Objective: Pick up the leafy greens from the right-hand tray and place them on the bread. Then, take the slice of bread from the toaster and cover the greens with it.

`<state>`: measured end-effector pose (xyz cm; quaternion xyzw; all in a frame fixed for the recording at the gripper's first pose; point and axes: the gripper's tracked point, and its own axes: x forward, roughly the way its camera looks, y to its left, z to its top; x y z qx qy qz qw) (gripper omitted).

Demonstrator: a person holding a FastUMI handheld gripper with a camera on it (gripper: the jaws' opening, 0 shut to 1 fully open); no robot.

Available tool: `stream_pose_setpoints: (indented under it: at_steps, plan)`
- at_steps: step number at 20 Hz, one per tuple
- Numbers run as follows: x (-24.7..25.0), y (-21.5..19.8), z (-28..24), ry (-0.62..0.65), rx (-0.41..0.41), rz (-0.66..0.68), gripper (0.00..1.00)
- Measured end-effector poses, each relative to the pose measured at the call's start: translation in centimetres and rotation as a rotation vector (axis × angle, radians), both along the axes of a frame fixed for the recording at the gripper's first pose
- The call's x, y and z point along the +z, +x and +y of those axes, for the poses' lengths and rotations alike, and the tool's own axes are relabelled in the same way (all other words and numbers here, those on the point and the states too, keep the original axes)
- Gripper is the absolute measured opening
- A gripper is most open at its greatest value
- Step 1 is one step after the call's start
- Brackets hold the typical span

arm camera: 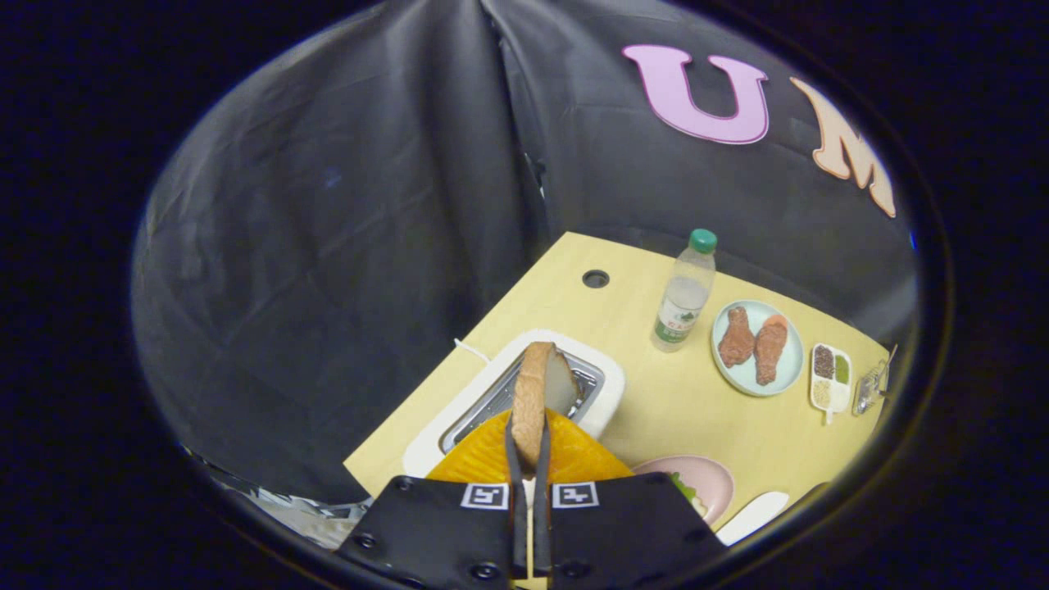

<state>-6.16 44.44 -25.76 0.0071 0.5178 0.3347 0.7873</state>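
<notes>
Gripping a slice of bread [537,385] edge-on, the gripper [529,447] has its two fingers drawn narrow, one pressing on each face of the slice, above the white toaster [602,401]. The slice's lower end is hidden between the fingers, so whether it has cleared the toaster's slot cannot be told. Beyond the toaster on the pale wooden table [680,410] stands a green-capped bottle [684,291], and just beside the bottle a plate [758,348] carries two drumsticks. Farther from the toaster lies a small divided tray [831,375], its contents too small to identify. Near the toaster, a pink plate [709,483] is cut off behind the gripper, with a glimpse of leafy greens [684,489] showing on it.
</notes>
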Motion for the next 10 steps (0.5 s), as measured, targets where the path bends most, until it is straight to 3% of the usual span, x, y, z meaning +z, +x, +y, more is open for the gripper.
stream_pose_setpoints:
  at_steps: [4, 10]
  plan:
    - [3.1, 0.7, -2.0, 0.062, -0.031, -0.032, 0.06]
    - [4.6, 1.7, -7.2, 0.053, -0.07, -0.08, 0.05]
